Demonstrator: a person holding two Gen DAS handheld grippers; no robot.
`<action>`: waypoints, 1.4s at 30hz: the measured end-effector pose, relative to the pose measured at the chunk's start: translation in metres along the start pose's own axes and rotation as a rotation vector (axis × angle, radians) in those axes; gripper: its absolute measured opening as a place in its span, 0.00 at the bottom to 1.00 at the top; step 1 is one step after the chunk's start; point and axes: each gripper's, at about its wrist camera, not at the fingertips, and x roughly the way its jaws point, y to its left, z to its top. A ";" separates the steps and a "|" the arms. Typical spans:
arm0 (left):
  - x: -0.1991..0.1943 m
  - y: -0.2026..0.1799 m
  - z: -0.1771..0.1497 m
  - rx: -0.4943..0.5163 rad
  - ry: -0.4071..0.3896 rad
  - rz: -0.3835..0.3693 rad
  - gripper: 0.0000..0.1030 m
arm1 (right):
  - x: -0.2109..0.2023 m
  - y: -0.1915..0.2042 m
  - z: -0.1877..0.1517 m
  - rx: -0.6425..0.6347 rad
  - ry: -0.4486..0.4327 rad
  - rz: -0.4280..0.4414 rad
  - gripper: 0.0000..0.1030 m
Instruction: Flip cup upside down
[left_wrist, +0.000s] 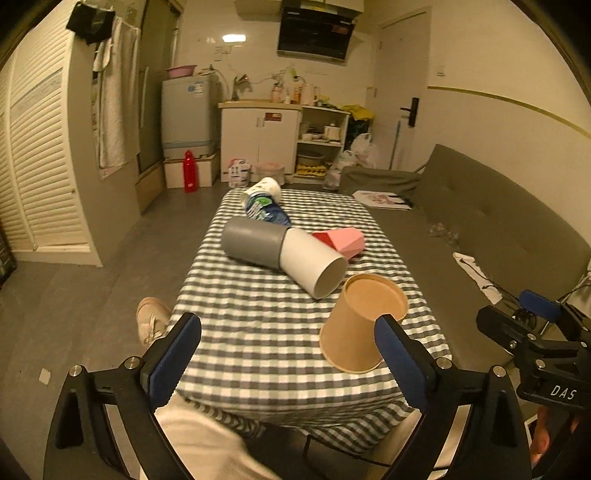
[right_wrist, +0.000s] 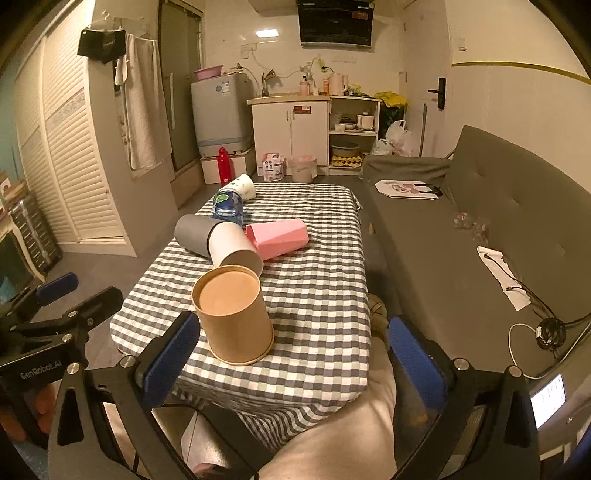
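While both claws are held wide apart above the near edge of the bench (left_wrist: 258, 332), nothing is gripped by either. The brown paper cup (left_wrist: 364, 321) is seen standing mouth down on the checked cloth near the bench's near edge, its flat base turned up. In the left wrist view the left claw (left_wrist: 288, 365) is spread fully, and its right finger (left_wrist: 397, 354) overlaps the cup's lower right side; whether it touches cannot be told. In the right wrist view the right claw (right_wrist: 293, 358) is likewise spread, with the cup (right_wrist: 234, 317) just beyond its left finger (right_wrist: 170, 354) and apart from the right one. Farther along the bench a grey cup (right_wrist: 194, 234) and a white cup (right_wrist: 236, 251) are laid on their sides, touching each other, with a pink box (right_wrist: 280, 238) to their right and a plastic bottle (right_wrist: 227, 206) behind them. A grey sofa (right_wrist: 480, 221) is seen at the right.
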 end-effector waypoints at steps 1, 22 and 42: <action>0.000 0.002 -0.001 -0.005 0.002 0.006 0.95 | 0.000 0.001 -0.001 0.001 0.001 0.001 1.00; -0.005 0.010 -0.007 -0.023 0.017 0.059 1.00 | 0.002 0.015 -0.008 -0.038 0.033 -0.003 1.00; -0.004 0.009 -0.008 -0.007 0.016 0.076 1.00 | 0.004 0.012 -0.010 -0.029 0.043 -0.001 1.00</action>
